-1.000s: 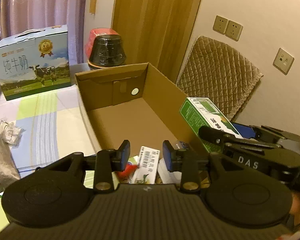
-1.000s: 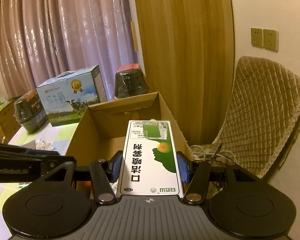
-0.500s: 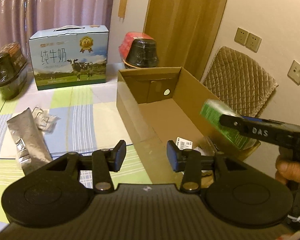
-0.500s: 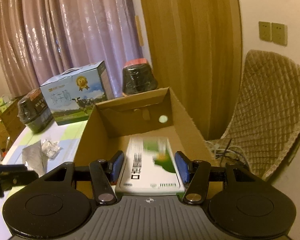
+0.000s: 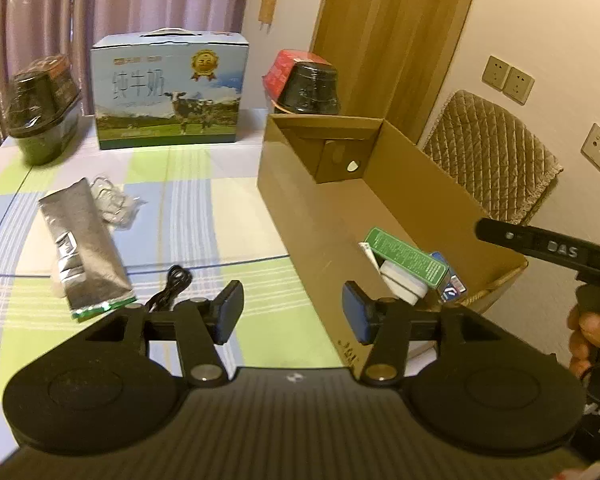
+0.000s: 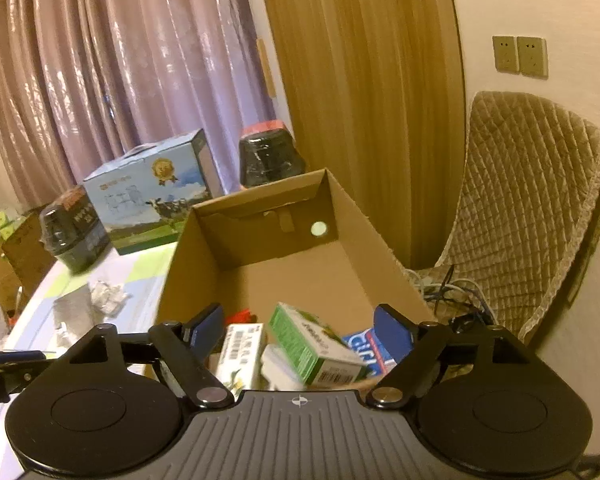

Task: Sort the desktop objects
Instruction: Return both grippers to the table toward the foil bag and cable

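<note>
Lying in cardboard box [image 6: 380,240]: green carton [image 6: 308,344], white carton [image 6: 240,354], perhaps a blue pack [image 6: 364,346]; left gripper [image 5: 292,308] and right gripper [image 6: 298,324] jaws just opening, spread, empty.

Milk carton [image 5: 168,92]: "纯牛奶". Right hand-held gripper [image 5: 548,246]: "DAS". Blue packet [image 6: 366,350]: "girl".

Table [image 5: 204,216] w/ checked cloth, mid-sort.
On it: open cardboard box [image 5: 300,216] at right; milk carton [image 5: 168,92] and two dark tubs [image 5: 44,108] [image 5: 308,88] at back; silver pouch [image 5: 82,240], crumpled plastic wrap [image 5: 114,200], black cable [image 5: 172,284] nearer.
</note>
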